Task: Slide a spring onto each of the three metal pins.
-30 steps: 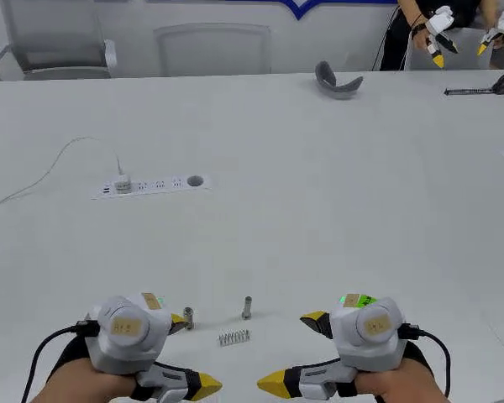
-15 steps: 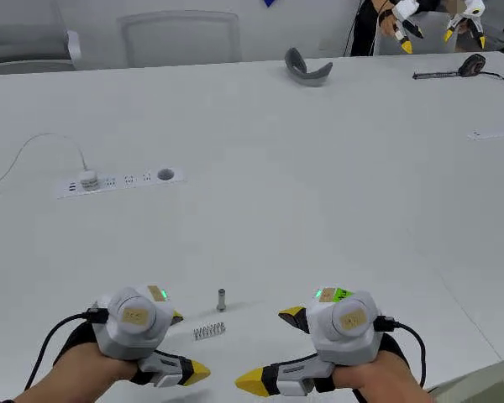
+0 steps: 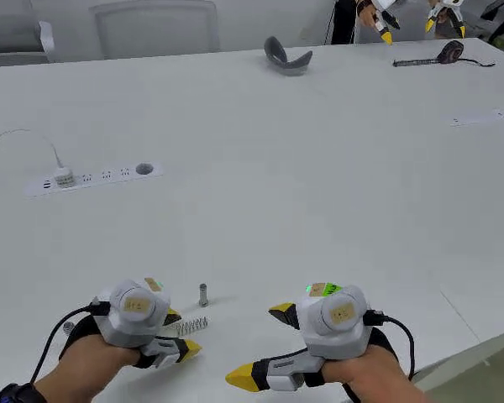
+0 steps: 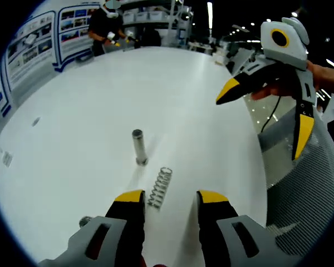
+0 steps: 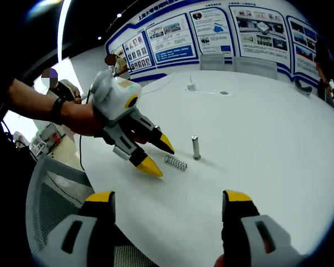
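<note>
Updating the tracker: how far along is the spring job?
Done: nothing yet; the pin stands bare.
In hand: nothing gripped. The left gripper is open, its jaws pointed at the spring, which lies on the table beside the pin. The right gripper is open and empty.
Left: grab that spring, slide it onto the pin, then do the other two.

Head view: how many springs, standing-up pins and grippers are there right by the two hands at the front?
spring: 1
standing pin: 1
grippers: 2, the left gripper and the right gripper
Total: 4
</note>
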A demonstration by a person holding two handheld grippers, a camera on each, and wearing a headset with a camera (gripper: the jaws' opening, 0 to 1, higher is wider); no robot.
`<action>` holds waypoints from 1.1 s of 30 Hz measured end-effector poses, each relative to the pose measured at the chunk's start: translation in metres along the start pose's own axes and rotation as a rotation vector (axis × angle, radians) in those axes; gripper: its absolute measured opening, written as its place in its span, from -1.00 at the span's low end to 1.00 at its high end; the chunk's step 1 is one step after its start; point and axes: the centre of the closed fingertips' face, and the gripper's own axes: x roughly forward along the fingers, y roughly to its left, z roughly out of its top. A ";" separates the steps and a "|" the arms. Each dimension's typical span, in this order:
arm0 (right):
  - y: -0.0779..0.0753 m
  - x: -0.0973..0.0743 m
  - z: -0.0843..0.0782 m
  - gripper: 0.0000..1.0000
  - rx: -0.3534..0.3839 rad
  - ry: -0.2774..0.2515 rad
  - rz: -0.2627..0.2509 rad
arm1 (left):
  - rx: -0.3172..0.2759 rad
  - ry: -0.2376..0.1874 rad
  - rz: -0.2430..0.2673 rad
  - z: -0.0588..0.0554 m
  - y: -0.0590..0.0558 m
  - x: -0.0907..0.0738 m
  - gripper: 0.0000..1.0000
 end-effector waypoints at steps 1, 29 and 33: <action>-0.001 0.000 0.000 0.60 0.003 -0.002 -0.001 | 0.003 0.002 0.004 -0.001 0.000 0.002 -0.26; -0.001 -0.001 -0.004 0.57 0.008 0.005 0.014 | -0.036 0.007 0.081 -0.011 0.007 -0.007 -0.78; 0.001 0.000 -0.001 0.57 0.002 0.005 0.020 | -0.038 -0.006 0.085 -0.009 0.006 -0.016 -0.78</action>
